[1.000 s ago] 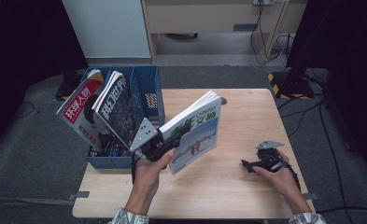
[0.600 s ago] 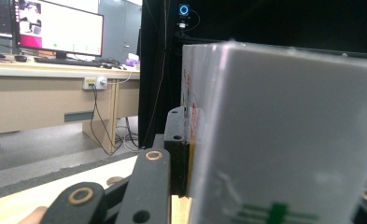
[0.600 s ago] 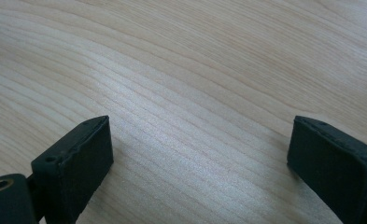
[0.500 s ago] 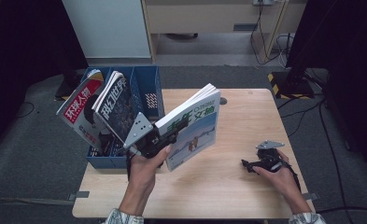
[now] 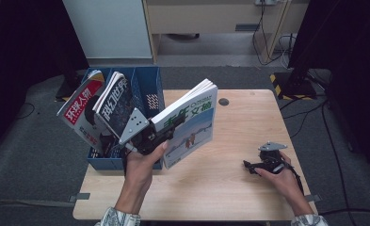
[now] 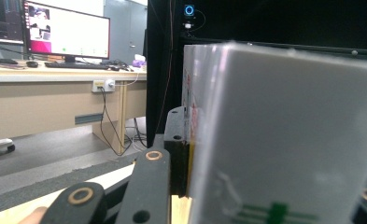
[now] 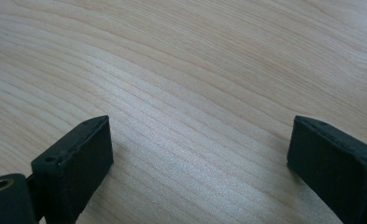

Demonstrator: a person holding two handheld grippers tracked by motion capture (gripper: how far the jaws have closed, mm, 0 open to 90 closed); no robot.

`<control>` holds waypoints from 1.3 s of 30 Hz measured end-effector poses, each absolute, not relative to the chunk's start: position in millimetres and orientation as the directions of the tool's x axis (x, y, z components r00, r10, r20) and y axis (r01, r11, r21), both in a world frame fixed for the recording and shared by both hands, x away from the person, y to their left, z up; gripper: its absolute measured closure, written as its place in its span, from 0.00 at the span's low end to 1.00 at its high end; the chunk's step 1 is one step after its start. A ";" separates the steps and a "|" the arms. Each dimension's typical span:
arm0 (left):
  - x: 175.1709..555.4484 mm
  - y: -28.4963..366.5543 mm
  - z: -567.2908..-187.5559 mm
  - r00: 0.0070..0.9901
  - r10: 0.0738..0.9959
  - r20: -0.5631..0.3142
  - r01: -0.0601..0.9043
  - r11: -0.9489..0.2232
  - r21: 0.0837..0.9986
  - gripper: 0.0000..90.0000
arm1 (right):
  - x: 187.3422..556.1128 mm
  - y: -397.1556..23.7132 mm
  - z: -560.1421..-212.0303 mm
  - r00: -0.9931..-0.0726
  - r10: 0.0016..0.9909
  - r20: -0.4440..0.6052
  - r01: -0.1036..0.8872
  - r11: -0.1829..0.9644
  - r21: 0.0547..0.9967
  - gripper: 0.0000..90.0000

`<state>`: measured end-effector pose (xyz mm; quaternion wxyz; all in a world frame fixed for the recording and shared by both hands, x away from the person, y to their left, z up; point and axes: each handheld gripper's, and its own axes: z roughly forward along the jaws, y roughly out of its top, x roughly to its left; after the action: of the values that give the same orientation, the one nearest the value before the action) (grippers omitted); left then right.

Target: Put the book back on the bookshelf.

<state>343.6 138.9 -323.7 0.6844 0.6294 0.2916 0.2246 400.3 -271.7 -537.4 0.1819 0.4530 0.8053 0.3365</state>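
Spreading widest under my hands is the table (image 5: pixel 229 188), pale wood with a small dark round hole (image 5: pixel 223 101) near its far edge. At its left end stands the blue rack (image 5: pixel 149 89), a divided file holder, and two magazines lean in it, tipped toward the left: a red-banded one (image 5: pixel 79 110) outermost, a dark one (image 5: pixel 114 101) just beside it.

My left tongs (image 5: pixel 166 134) are clenched on the book (image 5: pixel 192 120), a thick white and green volume with big green characters on its cover. I hold it up off the table, tilted, spine low and pages fanning at the top, just right of the rack and near the dark magazine but apart from it. In the left gripper view the book (image 6: pixel 284 135) looms close and blurred, one black jaw flat against its side; past it a desk and a lit monitor (image 6: pixel 67 30) stand across the room.

My right tongs (image 5: pixel 251 165) rest on the table near its right front corner, well apart from the book. They are released: in the right gripper view the two black jaws stand wide, with bare wood (image 7: pixel 195 93) between them
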 end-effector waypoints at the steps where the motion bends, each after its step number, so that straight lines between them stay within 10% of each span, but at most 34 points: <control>1: 343.9 139.1 -323.8 0.728 0.675 -0.119 0.062 0.108 0.992 0.81 | 400.0 -271.6 -537.5 -0.521 0.853 0.015 0.609 0.360 0.707 0.08; 39: 342.1 169.7 -305.1 0.689 0.716 -0.118 0.035 0.129 0.991 0.81 | 400.3 -272.4 -538.2 -0.525 0.851 0.015 0.603 0.359 0.712 0.08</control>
<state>342.1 169.7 -305.1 0.6859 0.6114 0.3069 0.2481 400.3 -272.4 -538.2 0.1820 0.4521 0.8040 0.3407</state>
